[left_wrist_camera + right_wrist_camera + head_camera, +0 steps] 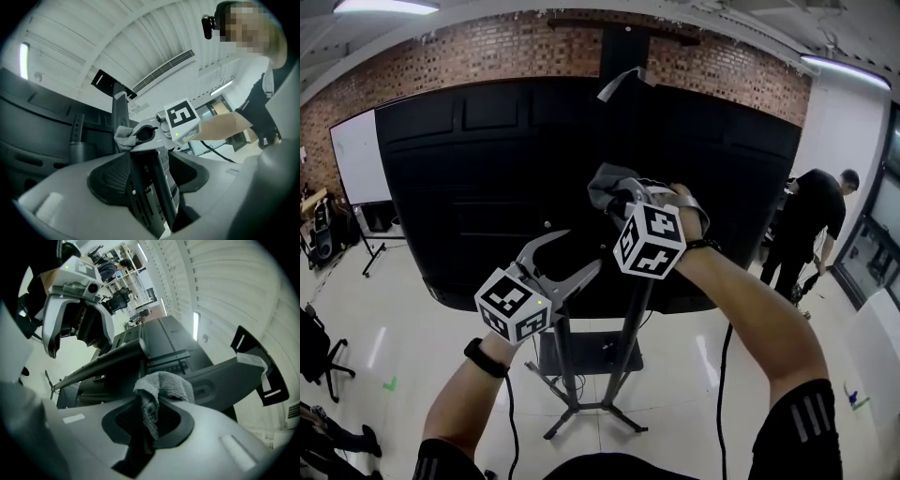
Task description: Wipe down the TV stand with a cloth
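The back of a big black TV (487, 178) faces me, mounted on a black TV stand (630, 323) with two upright posts and splayed feet. My right gripper (621, 194) is shut on a grey cloth (604, 182) and presses it against the TV's back panel above the right post. In the right gripper view the cloth (161, 389) bunches between the jaws. Lower and to the left, my left gripper (579, 253) is closed around the left post (149, 187), which fills the gap between its jaws. The left gripper view looks up at the right gripper (140, 135) and the cloth (123, 137).
A person in black (811, 220) stands at the right by a glass wall. A whiteboard (361, 155) on a tripod is at the left, with an office chair (314, 347) below it. Cables hang by the stand's feet (581, 412). A brick wall runs behind.
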The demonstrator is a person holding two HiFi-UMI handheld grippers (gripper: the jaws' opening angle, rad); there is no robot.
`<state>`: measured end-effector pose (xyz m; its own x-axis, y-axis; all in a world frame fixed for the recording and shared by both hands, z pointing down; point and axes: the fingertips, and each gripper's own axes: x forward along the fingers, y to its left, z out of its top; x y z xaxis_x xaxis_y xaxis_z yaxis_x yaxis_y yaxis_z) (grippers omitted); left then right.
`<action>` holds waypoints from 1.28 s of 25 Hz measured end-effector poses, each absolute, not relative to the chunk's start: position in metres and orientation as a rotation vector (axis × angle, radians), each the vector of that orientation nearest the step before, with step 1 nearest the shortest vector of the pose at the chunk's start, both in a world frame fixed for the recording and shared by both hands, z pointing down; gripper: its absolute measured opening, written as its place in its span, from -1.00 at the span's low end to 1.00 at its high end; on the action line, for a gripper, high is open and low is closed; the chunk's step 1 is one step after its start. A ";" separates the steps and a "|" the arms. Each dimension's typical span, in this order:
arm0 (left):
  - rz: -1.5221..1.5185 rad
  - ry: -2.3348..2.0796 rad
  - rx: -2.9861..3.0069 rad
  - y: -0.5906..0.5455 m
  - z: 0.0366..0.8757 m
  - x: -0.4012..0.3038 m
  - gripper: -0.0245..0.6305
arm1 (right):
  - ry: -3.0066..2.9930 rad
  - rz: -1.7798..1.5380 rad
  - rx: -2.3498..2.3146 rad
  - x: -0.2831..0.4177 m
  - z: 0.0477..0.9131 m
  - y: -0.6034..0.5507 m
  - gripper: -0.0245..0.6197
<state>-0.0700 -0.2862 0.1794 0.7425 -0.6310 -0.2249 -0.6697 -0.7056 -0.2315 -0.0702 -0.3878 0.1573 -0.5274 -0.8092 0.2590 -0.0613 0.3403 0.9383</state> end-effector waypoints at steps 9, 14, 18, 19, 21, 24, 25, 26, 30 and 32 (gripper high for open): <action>0.140 1.070 -2.689 -0.291 0.233 -0.074 -0.06 | -1.438 -1.444 0.696 -0.069 0.221 -0.393 -0.77; 0.116 1.096 -2.721 -0.292 0.259 -0.076 -0.06 | -1.364 -1.443 0.666 -0.070 0.259 -0.393 -0.77; 0.113 1.131 -2.756 -0.294 0.282 -0.081 -0.06 | -1.352 -1.422 0.635 -0.072 0.292 -0.391 -0.77; 0.106 1.139 -2.763 -0.294 0.288 -0.082 -0.06 | -1.345 -1.423 0.627 -0.073 0.300 -0.391 -0.77; 0.085 1.157 -2.776 -0.295 0.303 -0.085 -0.06 | -1.342 -1.413 0.612 -0.074 0.316 -0.391 -0.77; 0.055 1.190 -2.804 -0.296 0.329 -0.091 -0.06 | -1.348 -1.385 0.595 -0.073 0.341 -0.393 -0.77; 0.047 1.202 -2.815 -0.296 0.338 -0.093 -0.06 | -1.350 -1.378 0.590 -0.073 0.348 -0.393 -0.77; 0.039 1.213 -2.827 -0.296 0.346 -0.095 -0.06 | -1.354 -1.369 0.585 -0.073 0.356 -0.393 -0.77; 0.015 1.239 -2.858 -0.293 0.371 -0.098 -0.06 | -1.380 -1.319 0.565 -0.071 0.385 -0.393 -0.77; 0.004 1.244 -2.868 -0.291 0.379 -0.098 -0.06 | -1.398 -1.288 0.555 -0.070 0.398 -0.392 -0.78</action>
